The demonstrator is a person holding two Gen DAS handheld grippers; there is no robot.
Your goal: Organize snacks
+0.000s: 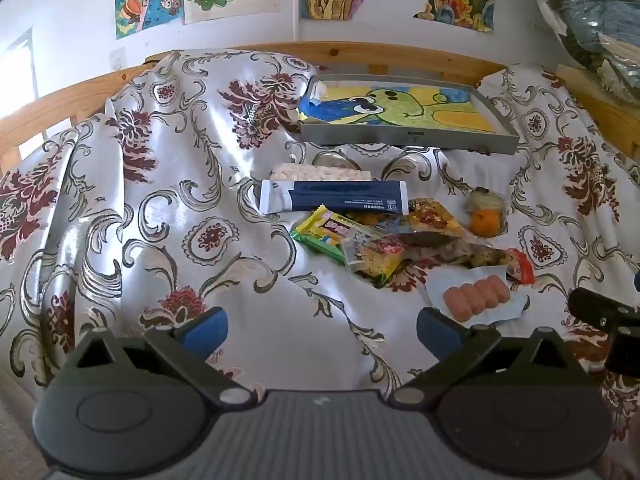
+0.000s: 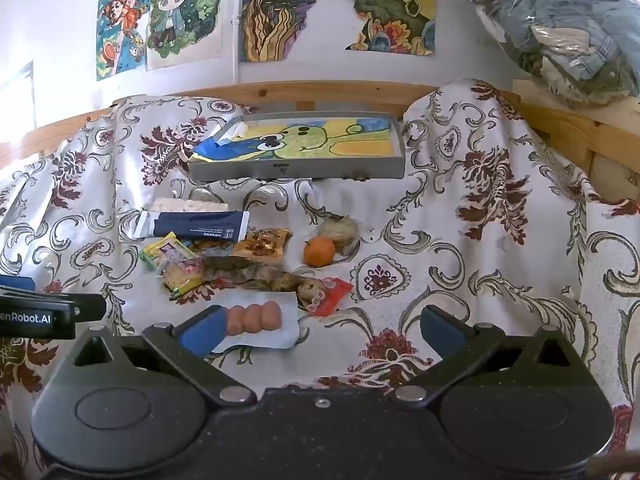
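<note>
Two grippers, both spread wide, nothing between the pads: left gripper over bare floral cloth, right gripper low over the same cloth, its left pad in front of the sausage pack. Snacks heaped mid-cloth: navy pouch farthest back, touching a pale wafer pack behind it; yellow-green packets in the middle; orange just beside a wrapped bun; red wrapper at the near right. Grey tray beyond the heap, well apart, tilted on raised folds, a drawing inside. Open cloth to left and right of the heap. Wooden rail along the far edge, bagged clothes upper right.
</note>
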